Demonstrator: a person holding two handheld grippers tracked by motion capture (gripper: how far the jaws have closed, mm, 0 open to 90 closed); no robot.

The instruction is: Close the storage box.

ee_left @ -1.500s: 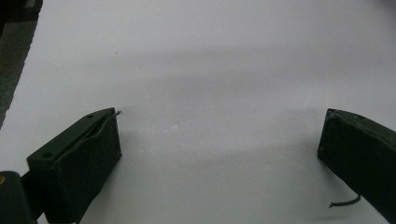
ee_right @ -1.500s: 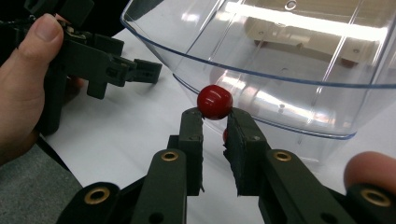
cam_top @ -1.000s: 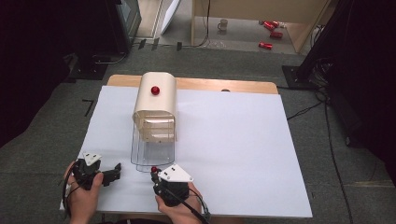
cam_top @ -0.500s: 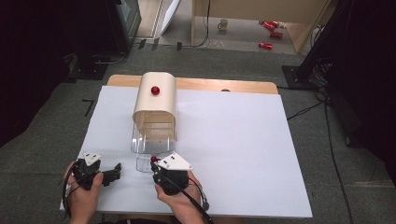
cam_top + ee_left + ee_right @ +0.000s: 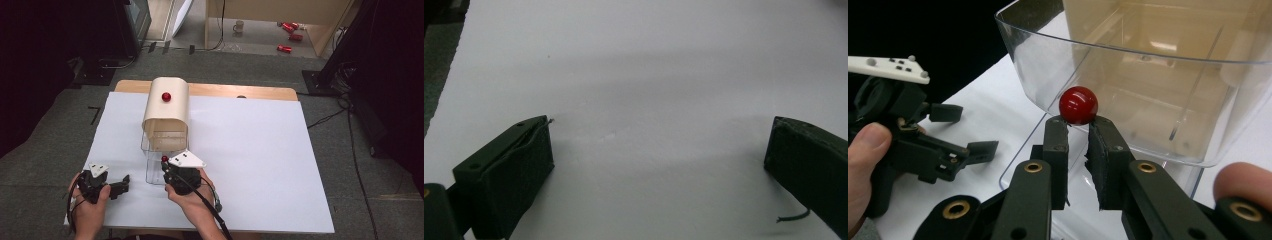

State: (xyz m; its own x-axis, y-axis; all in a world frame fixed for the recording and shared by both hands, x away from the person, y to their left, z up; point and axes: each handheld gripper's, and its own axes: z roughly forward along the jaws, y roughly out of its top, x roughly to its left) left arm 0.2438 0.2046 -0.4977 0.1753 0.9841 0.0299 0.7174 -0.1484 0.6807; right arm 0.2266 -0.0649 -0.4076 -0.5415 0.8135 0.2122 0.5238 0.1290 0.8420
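Moved up since earlier to the clear plastic drawer, right gripper pinching its glossy red round knob; left gripper spread wide.

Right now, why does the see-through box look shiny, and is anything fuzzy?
In the right gripper view, light glints off the clear box along its rim, and the red knob carries a small bright spot. In the left gripper view, the white table looks soft, with faint grey shadows. The high view is slightly blurry.
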